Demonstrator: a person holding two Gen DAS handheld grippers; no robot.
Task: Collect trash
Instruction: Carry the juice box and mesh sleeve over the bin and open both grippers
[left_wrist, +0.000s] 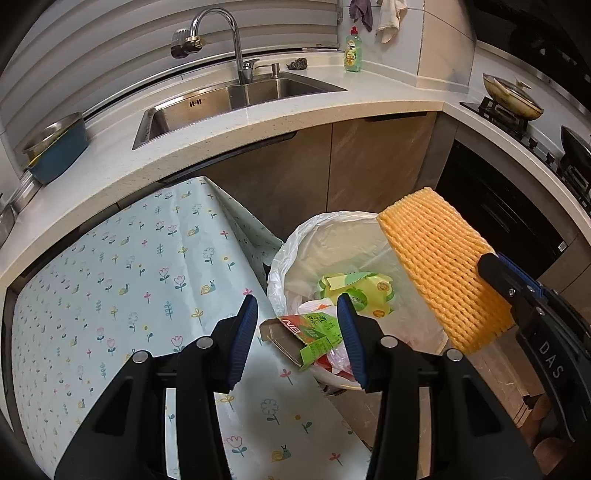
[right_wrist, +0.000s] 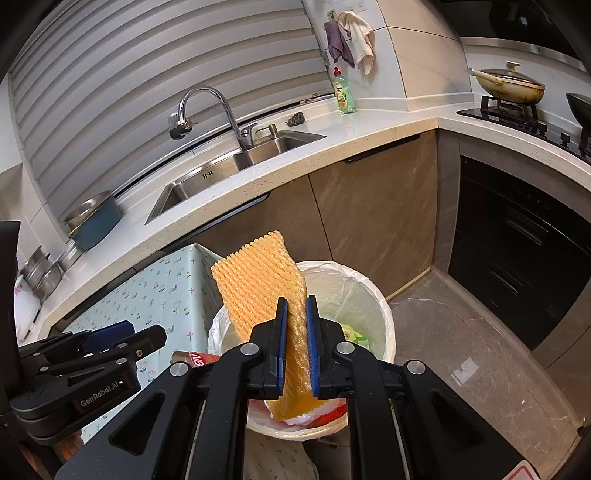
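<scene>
Foam netting (right_wrist: 258, 280), orange and ribbed, is clamped between the right gripper's (right_wrist: 295, 347) blue pads and held above the lined bin (right_wrist: 373, 291). Green wrappers (left_wrist: 358, 291) and a carton (left_wrist: 303, 332) already lie inside. Beside the bin, the left gripper (left_wrist: 297, 343) hangs with its fingers apart over the flowered tablecloth (left_wrist: 122, 280), holding nothing.
</scene>
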